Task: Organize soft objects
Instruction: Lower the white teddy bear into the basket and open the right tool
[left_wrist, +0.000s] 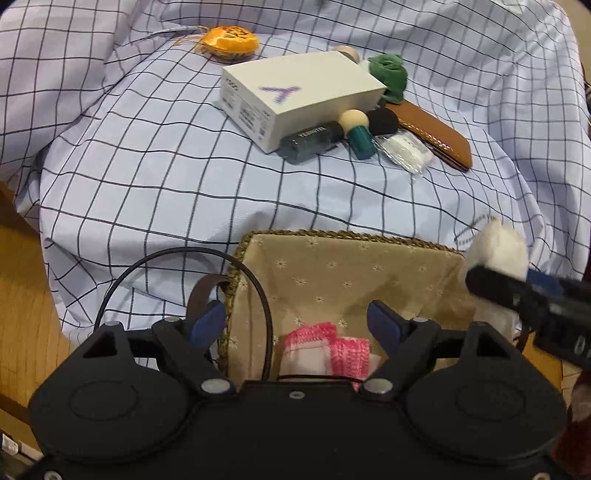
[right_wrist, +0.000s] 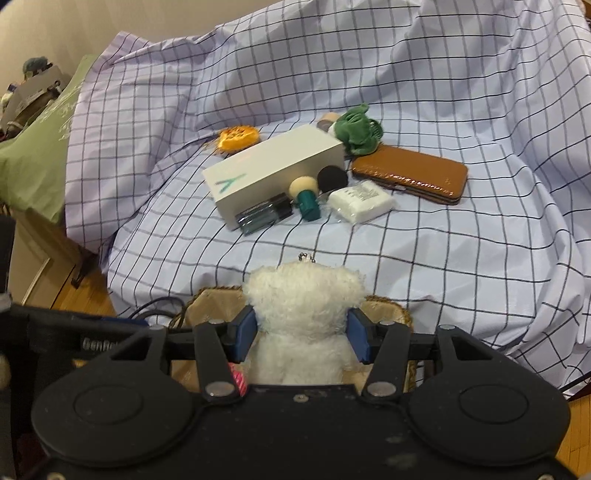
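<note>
A beige fabric basket (left_wrist: 332, 266) with a braided rim stands at the near edge of the checked sheet. A pink-and-white knitted cloth (left_wrist: 325, 347) lies inside it. My left gripper (left_wrist: 295, 317) hangs open over the basket; its left finger is by the brown strap (left_wrist: 201, 295) outside the rim, its right finger inside. My right gripper (right_wrist: 302, 332) is shut on a white plush toy (right_wrist: 303, 295), blue pads against its sides, above the basket's rim (right_wrist: 388, 310). The left wrist view shows that plush toy (left_wrist: 498, 247) at the basket's right corner.
Farther back on the sheet (left_wrist: 147, 166) lie a white box (left_wrist: 295, 92), an orange embroidered cushion (left_wrist: 231, 42), a green cloth bundle (left_wrist: 389, 74), a brown case (left_wrist: 436, 136), a teal brush (left_wrist: 358, 133), a black puff, a dark tube and a white packet. Wooden floor (left_wrist: 22, 314) lies left.
</note>
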